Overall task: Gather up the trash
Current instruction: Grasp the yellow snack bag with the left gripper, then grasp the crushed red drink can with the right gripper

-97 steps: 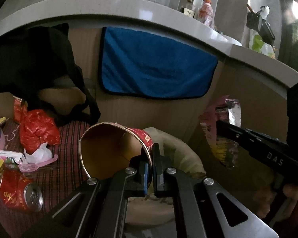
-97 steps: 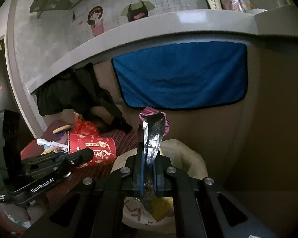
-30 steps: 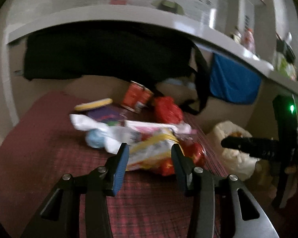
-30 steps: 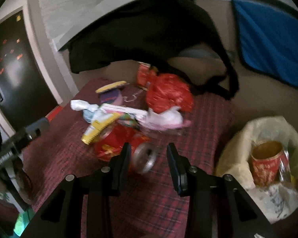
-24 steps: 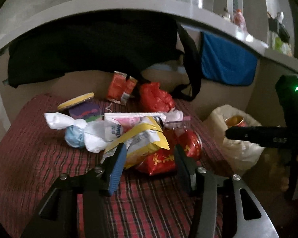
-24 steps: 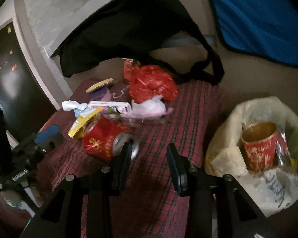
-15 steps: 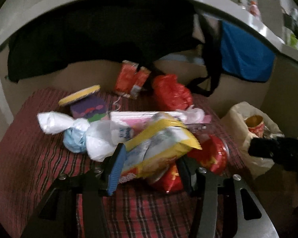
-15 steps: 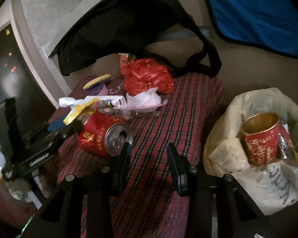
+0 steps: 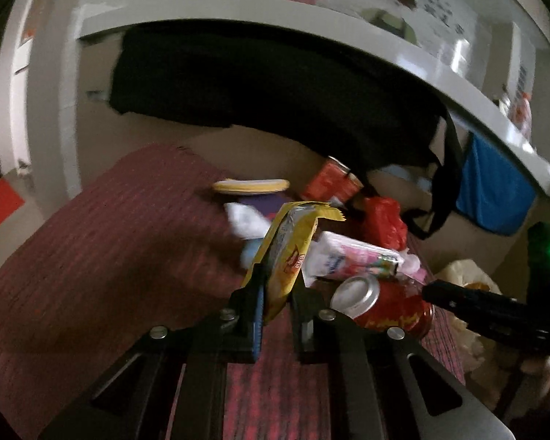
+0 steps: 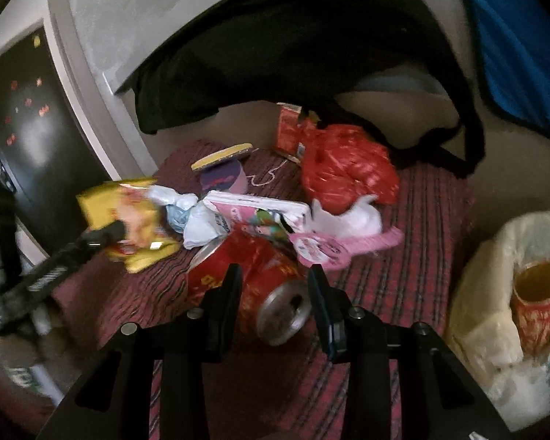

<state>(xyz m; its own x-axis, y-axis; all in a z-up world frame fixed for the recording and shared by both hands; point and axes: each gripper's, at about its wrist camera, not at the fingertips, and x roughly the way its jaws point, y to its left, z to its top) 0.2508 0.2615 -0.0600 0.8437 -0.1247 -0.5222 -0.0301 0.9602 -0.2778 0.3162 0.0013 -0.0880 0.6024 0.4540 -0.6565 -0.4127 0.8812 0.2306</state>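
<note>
On the red plaid cloth [image 10: 403, 256] lies a heap of trash. My left gripper [image 9: 278, 293] is closing its jaws on a yellow snack wrapper [image 9: 289, 245], and the pads press its lower end. In the right wrist view the wrapper [image 10: 128, 212] hangs at the left, clear of the heap. A red drink can [image 10: 253, 286] lies on its side, its open top facing me. My right gripper [image 10: 275, 293] hovers open just above it, one finger to each side, not touching. At the right a pale trash bag [image 10: 495, 264] holds a red paper cup [image 10: 535, 304].
Behind the can lie a pink tissue pack [image 10: 256, 209], a knotted white-and-blue bag [image 10: 187, 212], a pink wrapper [image 10: 330, 245], a red plastic bag [image 10: 344, 161], a red carton [image 10: 288, 128] and a purple tub [image 10: 223, 179]. A black bag [image 10: 293, 55] and a blue towel [image 10: 513, 55] hang behind.
My left gripper has shut on the yellow wrapper and drawn it off the heap to the left. My right gripper has come nearer, down over the red can.
</note>
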